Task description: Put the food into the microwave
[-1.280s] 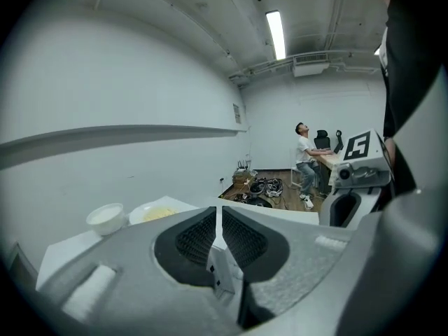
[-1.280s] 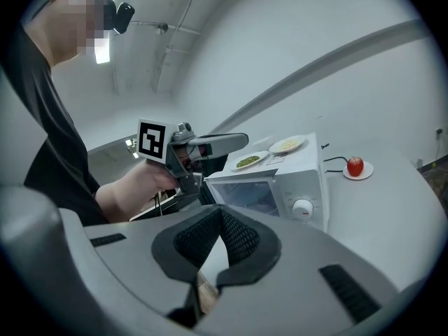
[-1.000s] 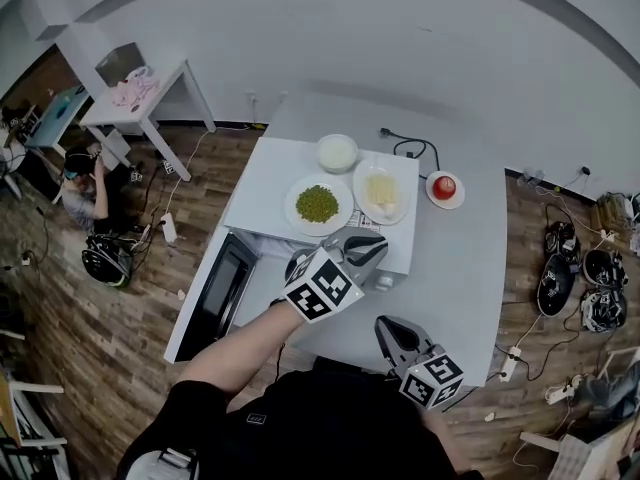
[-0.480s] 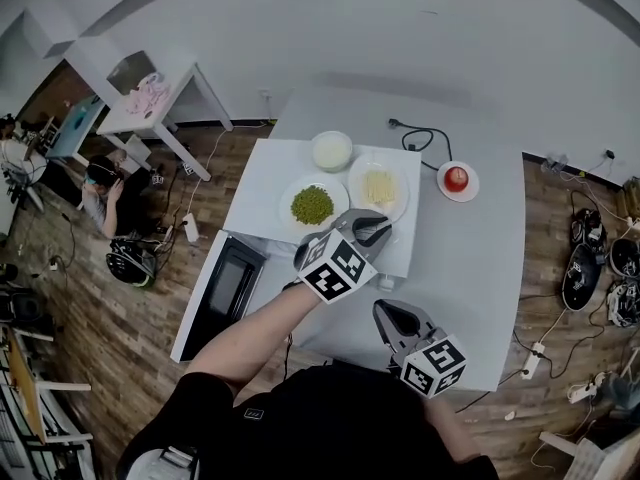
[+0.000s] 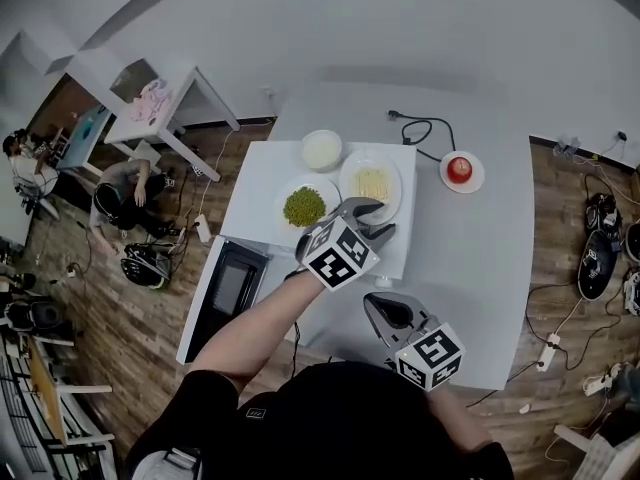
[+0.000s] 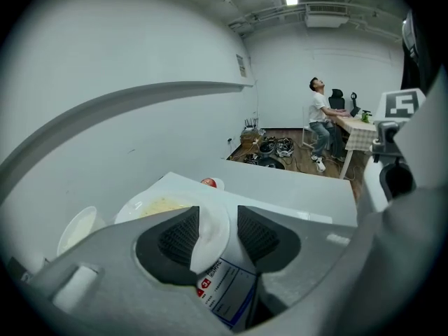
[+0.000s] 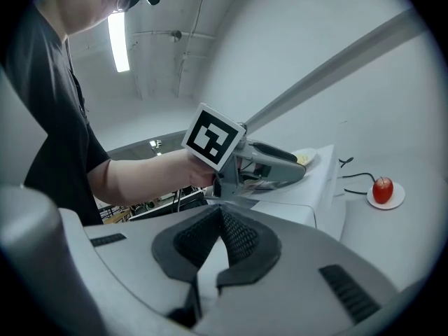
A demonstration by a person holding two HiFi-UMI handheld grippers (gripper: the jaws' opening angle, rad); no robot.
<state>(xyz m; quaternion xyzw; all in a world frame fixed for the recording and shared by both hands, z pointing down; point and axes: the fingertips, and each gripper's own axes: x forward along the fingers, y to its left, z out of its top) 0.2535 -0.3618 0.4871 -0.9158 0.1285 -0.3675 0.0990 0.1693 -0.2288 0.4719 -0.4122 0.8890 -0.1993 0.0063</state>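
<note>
On top of the microwave [image 5: 250, 183], the near rim of the plate of yellow food [image 5: 372, 181] was hidden in my head view by the left gripper [image 5: 374, 220]. Its jaws stood apart, straddling that rim. The right gripper [image 7: 222, 238] hung nearer, pinched together on nothing.

The microwave [image 5: 262, 173] sits on the left part of the table [image 5: 480, 258], its door [image 5: 232, 286] facing left. On its top, a bowl [image 5: 321, 150] stands farthest. A plate of peas [image 5: 304, 207] lies nearer, with a second food plate [image 5: 371, 181] just to its right. Right of the microwave, on the table, sits a saucer with a fruit [image 5: 461, 171], and a cable [image 5: 420, 128] lies on the table left of the saucer, behind the microwave.
</note>
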